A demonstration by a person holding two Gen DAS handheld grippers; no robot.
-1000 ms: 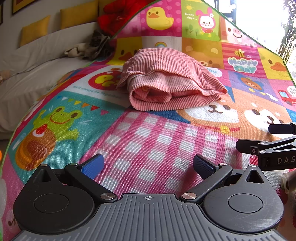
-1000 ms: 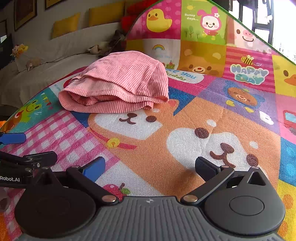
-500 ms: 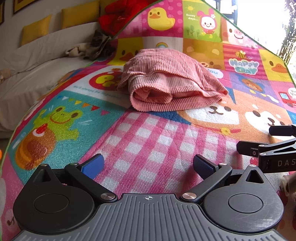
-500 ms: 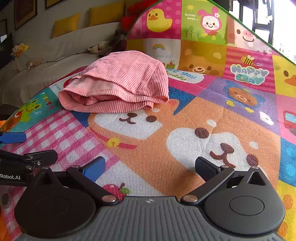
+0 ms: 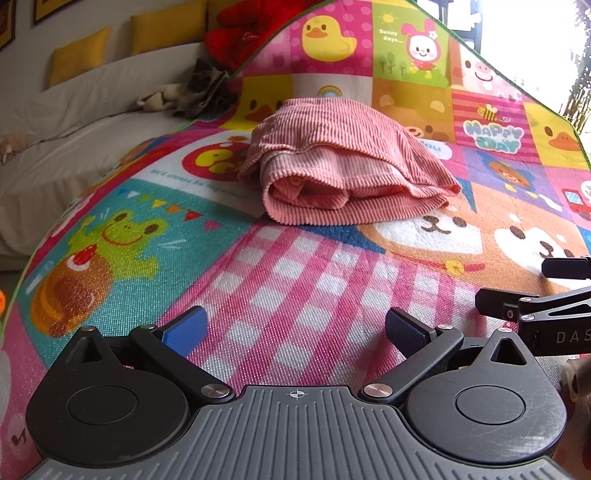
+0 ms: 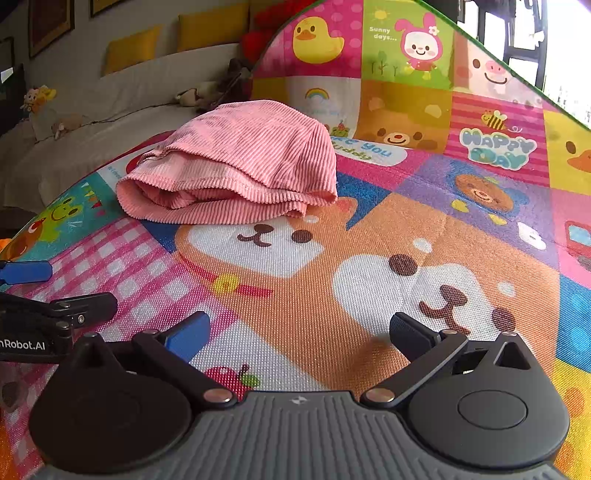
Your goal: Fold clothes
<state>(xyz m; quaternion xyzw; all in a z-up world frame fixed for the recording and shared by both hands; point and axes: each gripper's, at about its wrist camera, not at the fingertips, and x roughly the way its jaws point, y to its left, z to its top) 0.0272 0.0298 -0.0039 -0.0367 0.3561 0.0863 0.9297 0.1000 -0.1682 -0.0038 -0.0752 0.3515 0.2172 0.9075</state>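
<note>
A pink ribbed garment [image 5: 343,166] lies folded in a thick bundle on the colourful cartoon play mat [image 5: 295,280]; it also shows in the right wrist view [image 6: 240,166]. My left gripper [image 5: 295,326] is open and empty, low over the pink checked patch, well short of the garment. My right gripper [image 6: 299,332] is open and empty over the orange dog picture, also short of the garment. Each gripper shows at the edge of the other's view: the right one [image 5: 535,310] and the left one [image 6: 48,306].
A white sofa [image 5: 74,140] with yellow cushions [image 5: 79,55] stands beyond the mat's left edge. A red plush toy [image 5: 243,29] and a dark cloth heap [image 5: 199,88] lie at the mat's far corner. A bright window [image 5: 535,40] is at the back right.
Both grippers have crept slightly forward toward the folded garment. Both stay open and the garment has not moved.
</note>
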